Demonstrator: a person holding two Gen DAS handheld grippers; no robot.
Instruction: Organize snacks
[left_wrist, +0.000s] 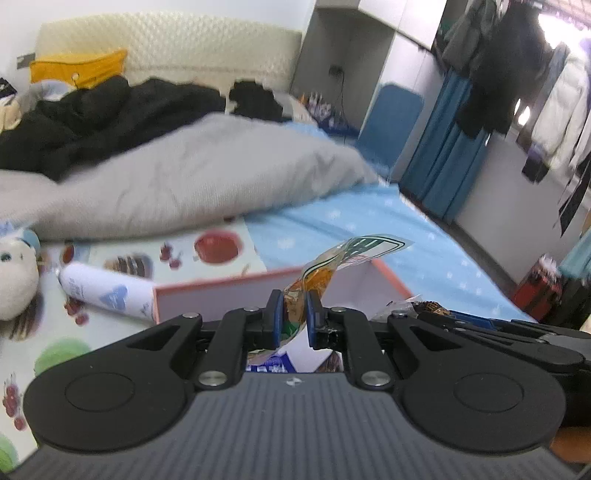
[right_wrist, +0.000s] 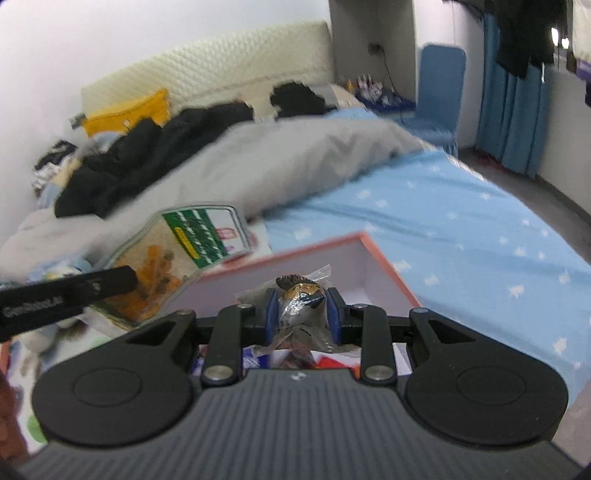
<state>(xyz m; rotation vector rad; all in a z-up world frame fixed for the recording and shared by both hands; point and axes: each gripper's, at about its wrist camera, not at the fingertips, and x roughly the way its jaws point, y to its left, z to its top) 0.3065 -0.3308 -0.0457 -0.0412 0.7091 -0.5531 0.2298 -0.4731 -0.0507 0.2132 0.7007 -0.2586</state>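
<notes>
My left gripper (left_wrist: 294, 308) is shut on a clear snack bag (left_wrist: 332, 260) with orange sticks inside and a green and white label. The same bag (right_wrist: 173, 258) shows at the left of the right wrist view, with the left gripper's black finger across it. My right gripper (right_wrist: 301, 306) is shut on a small clear-wrapped brown pastry (right_wrist: 297, 295). Both grippers hang over a shallow box with a pink rim and pale inside (left_wrist: 229, 291) (right_wrist: 354, 254), which lies on the bed. Other snack packs (right_wrist: 258, 356) show in the box under the right gripper.
A white cylinder with blue print (left_wrist: 107, 291) lies left of the box on a fruit-print mat (left_wrist: 184, 254). A plush toy (left_wrist: 14, 273) sits at far left. A grey duvet (left_wrist: 192, 173) and black clothes (left_wrist: 92, 122) fill the bed's far half; blue star sheet (right_wrist: 461, 229) lies to the right.
</notes>
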